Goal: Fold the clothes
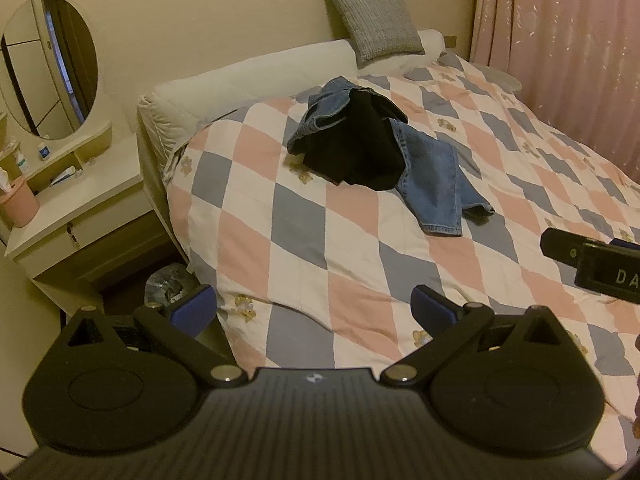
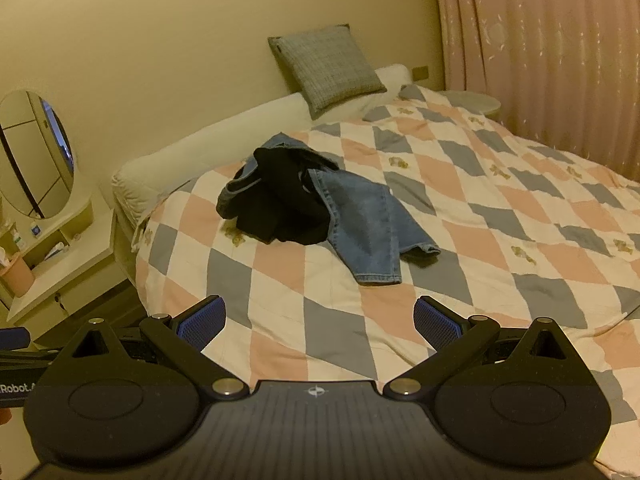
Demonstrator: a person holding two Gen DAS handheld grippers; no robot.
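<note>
A crumpled pair of blue jeans (image 1: 436,184) (image 2: 364,220) lies on the checked quilt (image 1: 320,248) (image 2: 480,208), one leg stretched toward me. A black garment (image 1: 352,148) (image 2: 280,204) is heaped over the jeans' upper part. My left gripper (image 1: 314,310) hovers open above the near edge of the bed, well short of the pile, with nothing between its blue pads (image 1: 196,310). My right gripper (image 2: 318,320) is also open and empty, held above the quilt in front of the jeans leg. Part of the right gripper (image 1: 592,264) shows at the right of the left wrist view.
A grey cushion (image 1: 374,20) (image 2: 326,66) leans on the white headboard (image 1: 248,84) (image 2: 208,152). A dressing table (image 1: 76,200) (image 2: 60,264) with an oval mirror (image 1: 50,66) and a pink bin (image 1: 18,202) stands left of the bed. Pink curtains (image 1: 568,40) (image 2: 552,48) hang at the right.
</note>
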